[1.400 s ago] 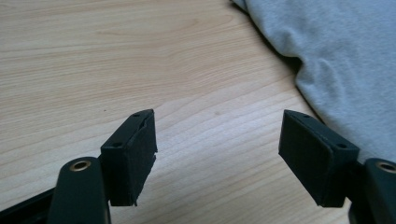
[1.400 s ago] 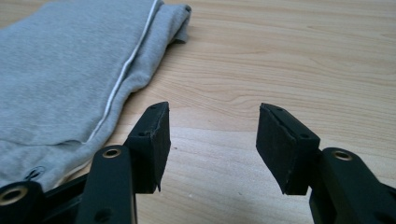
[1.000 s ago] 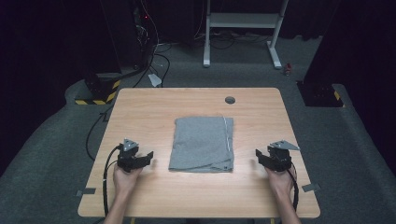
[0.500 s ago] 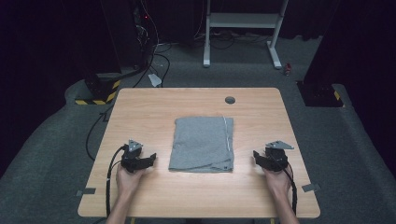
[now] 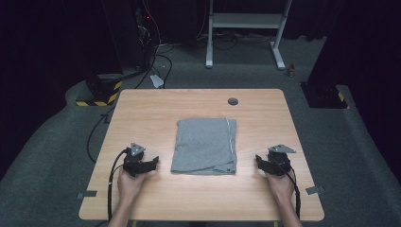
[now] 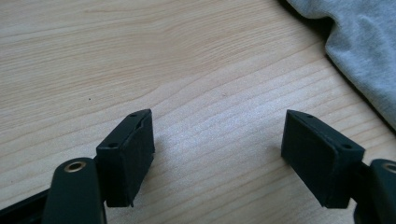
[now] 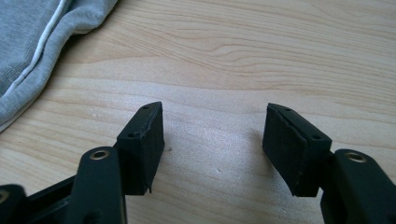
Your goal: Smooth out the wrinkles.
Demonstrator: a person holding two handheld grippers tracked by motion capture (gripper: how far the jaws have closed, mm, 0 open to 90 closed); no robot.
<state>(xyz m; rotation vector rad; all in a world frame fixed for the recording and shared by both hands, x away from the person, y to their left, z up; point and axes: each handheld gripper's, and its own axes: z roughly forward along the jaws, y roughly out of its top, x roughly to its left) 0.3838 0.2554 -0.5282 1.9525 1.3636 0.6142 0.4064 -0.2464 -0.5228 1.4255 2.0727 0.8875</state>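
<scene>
A folded grey cloth (image 5: 204,145) with a white seam along its right side lies flat in the middle of the wooden table (image 5: 189,109). My left gripper (image 5: 153,162) rests on the table just left of the cloth's near corner, with its jaws open over bare wood. In the left gripper view (image 6: 217,135) the cloth's edge (image 6: 359,42) lies at the upper right. My right gripper (image 5: 259,161) sits right of the cloth, open. Its jaws (image 7: 212,135) have just been opening further with nothing between them, and the cloth (image 7: 32,32) is at the upper left.
A round cable hole (image 5: 232,100) sits near the table's far edge. Grey tape pieces (image 5: 86,194) (image 5: 314,190) mark the near corners. On the floor beyond stand a white metal frame (image 5: 246,21), cables (image 5: 158,61) and a yellow-and-black striped block (image 5: 97,97).
Both hands have barely shifted beside the cloth. The cloth lies as before.
</scene>
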